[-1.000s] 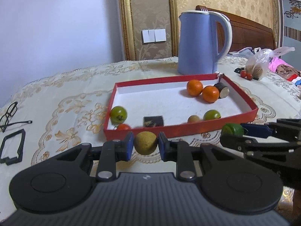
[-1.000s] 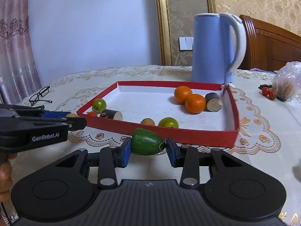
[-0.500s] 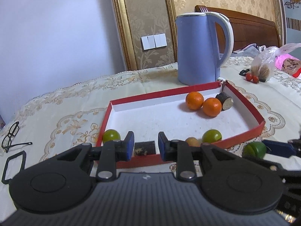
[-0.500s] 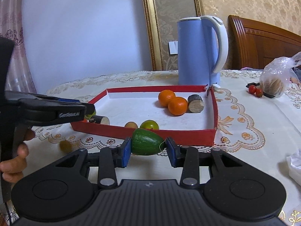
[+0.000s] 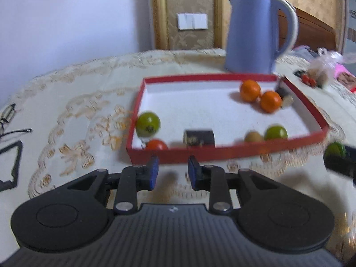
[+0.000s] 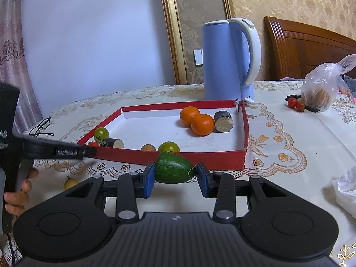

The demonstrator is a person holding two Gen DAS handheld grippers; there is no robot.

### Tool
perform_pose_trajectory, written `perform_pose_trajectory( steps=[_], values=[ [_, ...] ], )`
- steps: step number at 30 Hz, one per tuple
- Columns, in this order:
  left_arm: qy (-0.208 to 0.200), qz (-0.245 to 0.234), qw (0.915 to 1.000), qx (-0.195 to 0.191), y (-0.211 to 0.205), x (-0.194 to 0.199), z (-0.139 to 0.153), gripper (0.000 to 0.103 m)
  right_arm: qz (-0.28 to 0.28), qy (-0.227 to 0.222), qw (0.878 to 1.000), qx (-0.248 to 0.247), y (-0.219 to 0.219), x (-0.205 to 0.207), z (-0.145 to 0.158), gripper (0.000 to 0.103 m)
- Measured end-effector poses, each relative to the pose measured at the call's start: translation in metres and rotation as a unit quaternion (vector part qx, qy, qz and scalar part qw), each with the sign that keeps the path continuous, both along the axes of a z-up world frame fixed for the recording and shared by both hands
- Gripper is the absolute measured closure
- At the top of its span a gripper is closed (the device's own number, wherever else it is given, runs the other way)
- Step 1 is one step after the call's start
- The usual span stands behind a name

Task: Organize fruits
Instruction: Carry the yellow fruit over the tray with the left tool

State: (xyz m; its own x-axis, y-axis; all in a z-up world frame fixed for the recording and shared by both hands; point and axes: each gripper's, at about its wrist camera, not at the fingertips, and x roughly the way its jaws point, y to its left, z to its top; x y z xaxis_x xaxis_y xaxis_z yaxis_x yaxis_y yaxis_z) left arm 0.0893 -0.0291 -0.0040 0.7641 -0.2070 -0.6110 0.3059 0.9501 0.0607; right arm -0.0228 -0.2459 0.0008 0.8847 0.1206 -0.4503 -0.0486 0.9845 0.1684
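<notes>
Green between blue pads: the right gripper (image 6: 175, 176) keeps its clamp on the green fruit (image 6: 172, 170), holding it just short of the red tray's (image 6: 241, 156) near wall, exactly as it did a second ago. The big change is on the other side: the left gripper (image 5: 173, 173) had a small yellow-brown fruit (image 6: 70, 183) pinched a second ago, and now its jaws stand apart with nothing between them. That fruit sits on the lace tablecloth (image 6: 289, 155) outside the tray, near the person's left hand (image 6: 16, 197), so by the look of it the drop missed and needs a re-pick. Inside the tray: two oranges (image 6: 195, 120), two dark cut stubs, two green tomatoes, a red tomato (image 5: 156, 145) and a small brown fruit near the front wall. A blue kettle (image 6: 227, 60) stands behind the tray, glasses (image 6: 41, 126) off to the left, a plastic bag (image 6: 320, 89) with cherry tomatoes to the right. For the right gripper, the tray's front wall is what must be cleared, and the fruits crowded just behind it narrow the landing spot.
</notes>
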Motion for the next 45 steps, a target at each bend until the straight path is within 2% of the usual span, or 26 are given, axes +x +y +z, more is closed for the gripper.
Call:
perform_pose_trajectory(
  steps=[1,3,9,11,13,15,16,21,33,45],
  values=[
    [0.001,-0.004,1.0,0.005,0.002,-0.003,-0.003,0.054,0.001,-0.001,1.0,0.0,0.0,-0.001,0.0,0.064],
    [-0.003,-0.006,0.9999,0.014,0.005,-0.012,-0.006,0.04,-0.001,0.0,1.0,0.001,-0.001,0.0,0.0,0.064],
    [-0.028,-0.045,0.9984,0.021,0.008,-0.049,-0.001,0.039,0.002,0.004,1.0,0.003,0.0,0.002,-0.003,0.064],
    [-0.027,-0.049,0.9979,0.032,0.006,-0.055,-0.004,0.042,0.003,0.004,1.0,0.005,0.0,0.001,-0.004,0.064],
    [-0.023,-0.054,0.9975,0.04,0.004,-0.058,-0.007,0.06,0.003,0.004,1.0,0.006,0.0,0.001,-0.004,0.064],
    [-0.008,-0.054,0.9977,0.039,0.003,-0.056,-0.011,0.072,0.004,0.005,1.0,0.007,0.0,0.002,-0.004,0.064],
    [0.0,-0.054,0.9979,0.036,0.004,-0.054,-0.013,0.075,0.004,0.005,1.0,0.006,0.001,0.002,-0.004,0.064],
    [0.004,-0.05,0.9985,0.02,0.01,-0.054,-0.013,0.076,0.002,0.002,1.0,0.006,0.0,0.0,-0.002,0.064],
    [-0.043,-0.03,0.9976,0.045,-0.011,-0.032,0.014,0.075,0.004,-0.001,1.0,0.007,-0.002,0.0,0.0,0.064],
    [-0.057,0.004,0.9967,0.058,-0.045,0.006,0.021,0.075,0.002,-0.007,1.0,0.005,-0.003,-0.002,0.006,0.064]
  ],
)
